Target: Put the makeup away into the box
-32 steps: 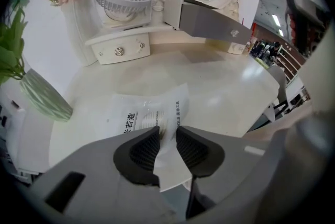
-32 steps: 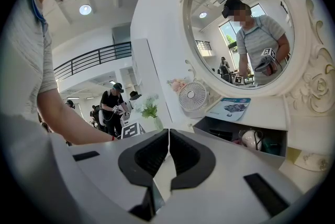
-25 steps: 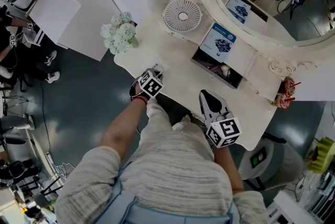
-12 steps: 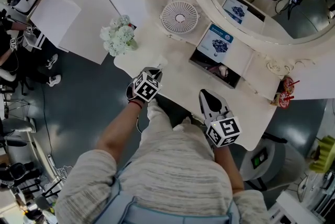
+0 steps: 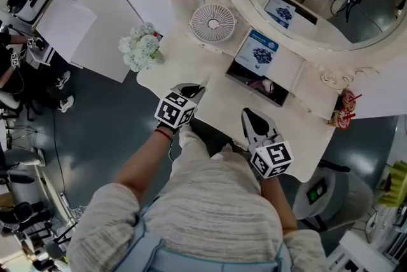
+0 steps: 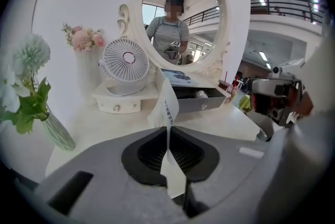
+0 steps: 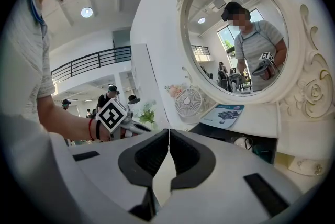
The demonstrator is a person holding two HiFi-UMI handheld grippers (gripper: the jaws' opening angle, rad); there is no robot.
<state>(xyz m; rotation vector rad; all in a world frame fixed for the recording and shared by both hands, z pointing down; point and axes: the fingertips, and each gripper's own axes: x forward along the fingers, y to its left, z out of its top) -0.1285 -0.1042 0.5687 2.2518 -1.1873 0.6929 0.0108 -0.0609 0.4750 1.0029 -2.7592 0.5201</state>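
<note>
Left hand-held gripper (image 6: 167, 133): jaws have just been closing and now pinch a thin white makeup sachet (image 6: 166, 107) by its lower part. The sachet stands upright above the jaw tips, its printed face edge-on. In the head view this gripper (image 5: 196, 91) is raised over the cream counter (image 5: 222, 105), in front of and to the left of the open box (image 5: 245, 84); sachet and box are well apart. The box, dark inside with its lid raised, already holds small items and sits at the foot of the mirror (image 5: 356, 48), right of the fan (image 5: 213, 23). Right hand-held gripper (image 7: 168, 136): jaws pressed together, nothing between them, near the counter's front edge, before the box.
</note>
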